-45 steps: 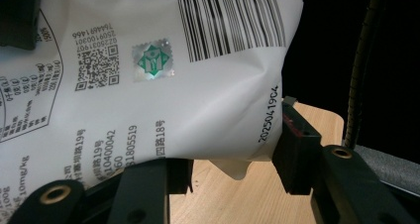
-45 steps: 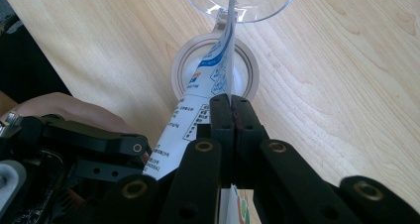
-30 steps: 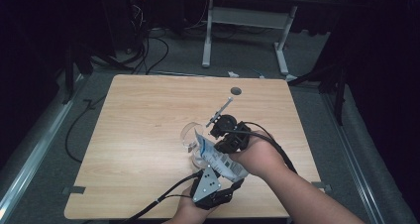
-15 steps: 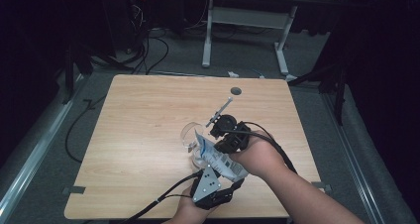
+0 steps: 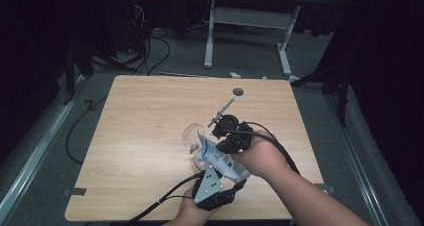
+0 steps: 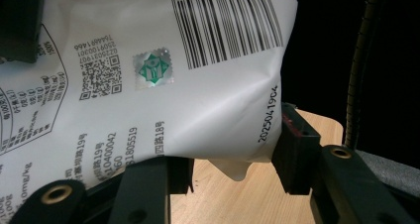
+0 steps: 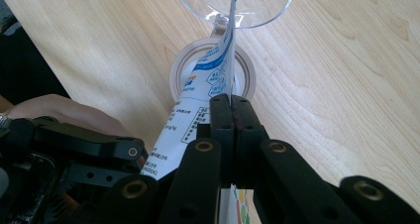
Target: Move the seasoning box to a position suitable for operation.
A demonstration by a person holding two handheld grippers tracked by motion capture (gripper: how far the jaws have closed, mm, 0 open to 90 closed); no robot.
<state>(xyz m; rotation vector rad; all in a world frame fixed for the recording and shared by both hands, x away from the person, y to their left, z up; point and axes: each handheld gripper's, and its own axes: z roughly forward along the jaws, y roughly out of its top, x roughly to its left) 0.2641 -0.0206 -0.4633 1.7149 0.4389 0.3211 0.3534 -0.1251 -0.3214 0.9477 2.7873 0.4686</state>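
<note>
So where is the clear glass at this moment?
In the high view, the clear glass stands on the wooden table near its middle, just left of the white pouch, whose top edge reaches over its rim.

Bare wooden tabletop [image 5: 135, 136] lay open to the left and far side of the 2 grippers, while a clear glass bowl [image 5: 192, 136], a roll of tape [image 7: 181, 68] beneath it and a white printed pouch [image 5: 220, 158] crowded the near-right corner.
</note>
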